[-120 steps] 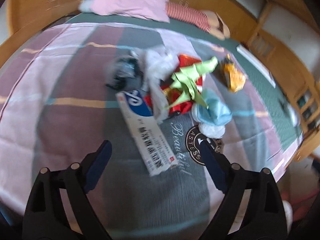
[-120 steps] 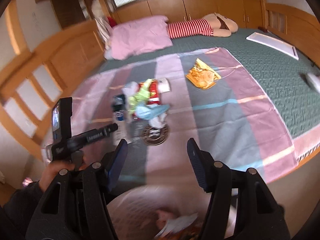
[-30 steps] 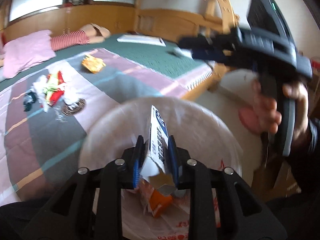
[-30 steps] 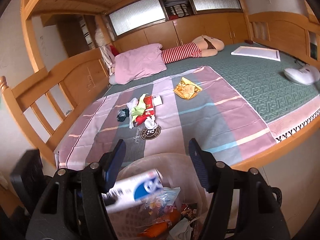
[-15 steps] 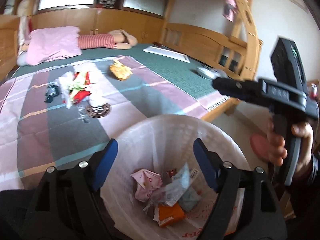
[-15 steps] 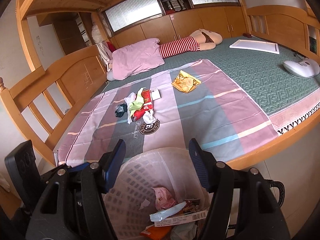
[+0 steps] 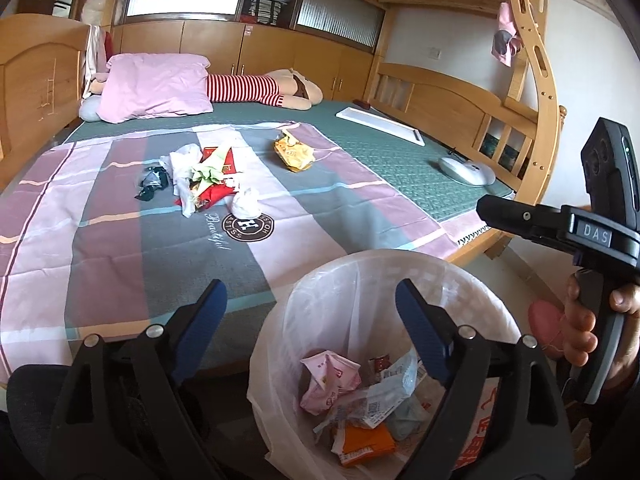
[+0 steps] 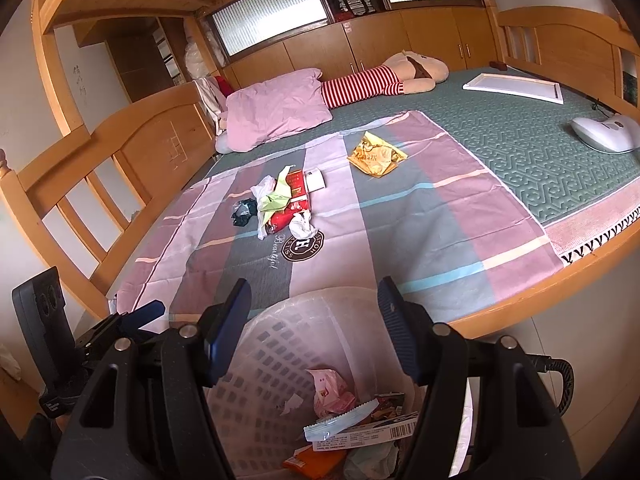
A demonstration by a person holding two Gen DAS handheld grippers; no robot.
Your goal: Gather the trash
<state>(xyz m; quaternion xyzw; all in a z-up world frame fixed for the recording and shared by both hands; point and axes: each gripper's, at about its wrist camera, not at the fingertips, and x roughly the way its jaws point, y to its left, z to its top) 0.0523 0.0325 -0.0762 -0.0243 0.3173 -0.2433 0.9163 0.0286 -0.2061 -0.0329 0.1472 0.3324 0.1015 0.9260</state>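
Two grippers hang over the bin point(image 7: 384, 280) beside the bed point(image 7: 360, 152). Left gripper point(image 7: 310, 334): jaws wide apart, just been opening, nothing between them. Right gripper point(image 8: 314, 334): jaws apart, empty. Trash point(image 7: 200, 180) lies mid-bed; a yellow wrapper point(image 7: 292, 152) sits apart.

Daylit room, wooden bunk bed point(image 8: 60, 184)
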